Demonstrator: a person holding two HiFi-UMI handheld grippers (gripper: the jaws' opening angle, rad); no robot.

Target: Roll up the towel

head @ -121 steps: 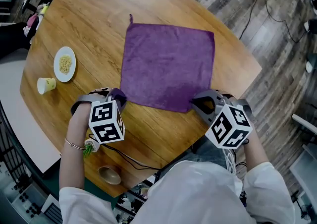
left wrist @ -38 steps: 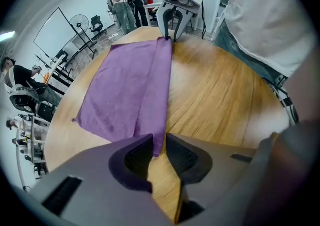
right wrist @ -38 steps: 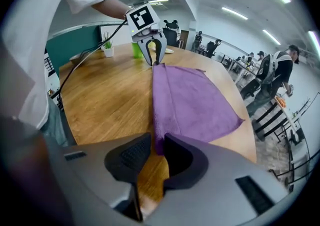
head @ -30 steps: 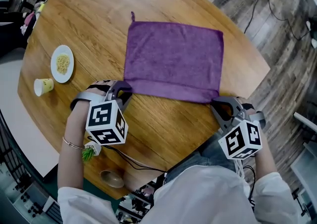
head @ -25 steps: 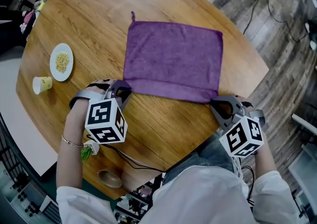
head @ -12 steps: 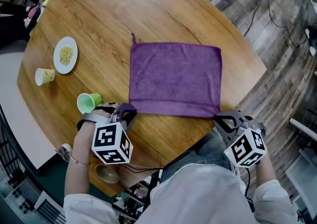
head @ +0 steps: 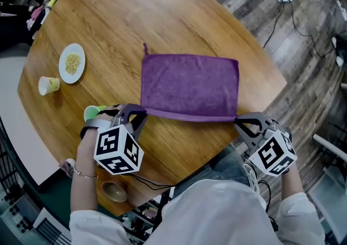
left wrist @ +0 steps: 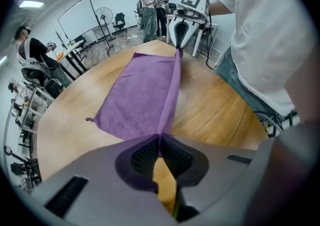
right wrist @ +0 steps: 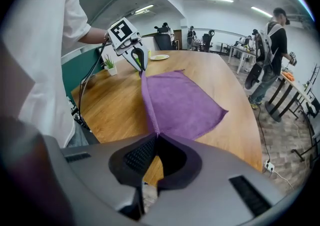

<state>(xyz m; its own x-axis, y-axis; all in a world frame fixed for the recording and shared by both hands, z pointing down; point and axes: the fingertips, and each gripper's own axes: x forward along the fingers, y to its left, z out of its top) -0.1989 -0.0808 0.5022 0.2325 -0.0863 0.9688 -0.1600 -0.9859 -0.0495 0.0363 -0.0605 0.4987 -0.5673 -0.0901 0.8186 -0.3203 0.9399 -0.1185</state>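
Observation:
A purple towel (head: 190,84) lies on the round wooden table (head: 135,16), its near edge lifted and stretched taut between my two grippers. My left gripper (head: 142,114) is shut on the towel's near left corner (left wrist: 160,137). My right gripper (head: 237,122) is shut on the near right corner (right wrist: 156,134). In the left gripper view the raised edge of the towel (left wrist: 145,95) runs straight to the other gripper (left wrist: 178,45). In the right gripper view the towel (right wrist: 177,102) spreads to the right of that raised edge. A small loop (head: 144,47) sticks out at the far left corner.
A white plate with food (head: 71,63) and a yellow cup (head: 49,84) sit at the table's left. A green cup (head: 93,113) stands just left of my left gripper. A brown bowl (head: 113,190) is below the table's near edge. People and chairs (left wrist: 152,2) stand beyond the table.
Both grippers have risen and pulled the towel's near edge up and taut. The visible towel area looks shorter front to back. The green cup is now partly hidden by my left hand.

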